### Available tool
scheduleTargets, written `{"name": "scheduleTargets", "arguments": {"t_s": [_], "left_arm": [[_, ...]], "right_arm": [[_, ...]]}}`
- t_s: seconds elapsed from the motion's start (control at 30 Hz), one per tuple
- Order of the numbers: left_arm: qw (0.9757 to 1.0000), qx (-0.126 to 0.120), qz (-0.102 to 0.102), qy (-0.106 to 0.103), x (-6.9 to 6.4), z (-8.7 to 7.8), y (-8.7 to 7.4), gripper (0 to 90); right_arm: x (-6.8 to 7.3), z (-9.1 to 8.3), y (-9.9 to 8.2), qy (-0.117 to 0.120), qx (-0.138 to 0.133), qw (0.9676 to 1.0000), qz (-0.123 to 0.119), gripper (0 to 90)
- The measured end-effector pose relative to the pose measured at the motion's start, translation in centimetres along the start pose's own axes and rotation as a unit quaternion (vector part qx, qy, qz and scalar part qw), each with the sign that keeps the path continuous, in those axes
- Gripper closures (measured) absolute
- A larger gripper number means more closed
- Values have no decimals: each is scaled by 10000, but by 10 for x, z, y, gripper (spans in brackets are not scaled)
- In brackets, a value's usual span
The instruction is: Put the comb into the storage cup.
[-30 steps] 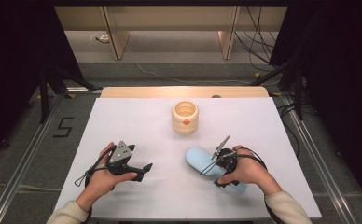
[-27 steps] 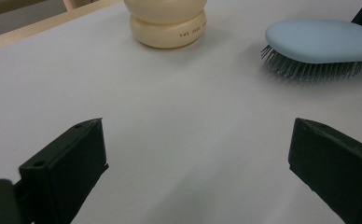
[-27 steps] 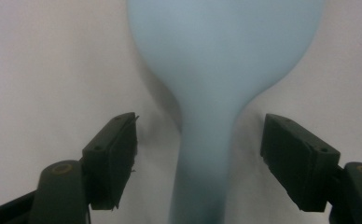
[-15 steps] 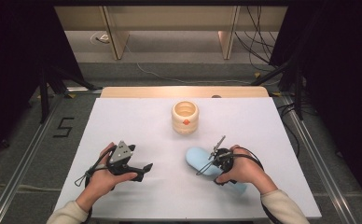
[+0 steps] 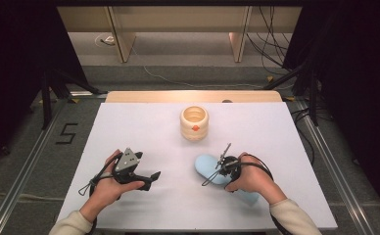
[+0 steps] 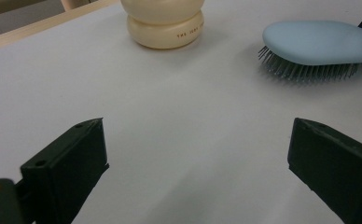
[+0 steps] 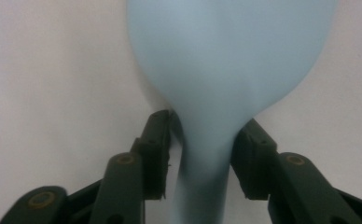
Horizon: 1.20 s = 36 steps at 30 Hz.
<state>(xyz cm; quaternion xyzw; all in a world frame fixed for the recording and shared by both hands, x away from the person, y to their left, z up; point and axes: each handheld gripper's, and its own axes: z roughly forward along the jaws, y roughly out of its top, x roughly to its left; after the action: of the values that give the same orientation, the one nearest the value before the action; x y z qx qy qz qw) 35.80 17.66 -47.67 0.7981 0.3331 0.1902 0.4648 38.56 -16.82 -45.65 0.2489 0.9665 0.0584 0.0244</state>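
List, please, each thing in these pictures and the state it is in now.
Hairbrush: lying on the white table, bristles down, its neck between the jaws of the right hand-held gripper.
Right hand-held gripper: jaws have just been closing, now against the brush neck.
Left hand-held gripper: open, nothing between its jaws.
Cream jar: upright, open at the top, apart from the brush.

Hairbrush (image 5: 212,168) lies bristles-down on the table (image 5: 144,127) toward its near right corner, handle pointing at that corner, jar (image 5: 194,123) stands behind it nearer the far edge at mid-width, left gripper (image 5: 151,177) well left of the hairbrush by the near edge.
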Motion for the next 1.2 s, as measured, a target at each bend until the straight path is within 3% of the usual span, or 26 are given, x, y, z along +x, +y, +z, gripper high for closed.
{"name": "scheduleTargets", "arguments": {"t_s": [0.2,0.6,1.2], "left_arm": [[10000,2,6,-10,0,0,0,40],[10000,0,-6,-14,0,0,0,41],[10000,-5,-8,-8,0,-1,0,41]], "right_arm": [[0,0,-1,17,-61,9994,342,695],[2,0,-1,-54,-70,9993,366,702],[3,-3,-2,34,-189,9985,510,704]]}}
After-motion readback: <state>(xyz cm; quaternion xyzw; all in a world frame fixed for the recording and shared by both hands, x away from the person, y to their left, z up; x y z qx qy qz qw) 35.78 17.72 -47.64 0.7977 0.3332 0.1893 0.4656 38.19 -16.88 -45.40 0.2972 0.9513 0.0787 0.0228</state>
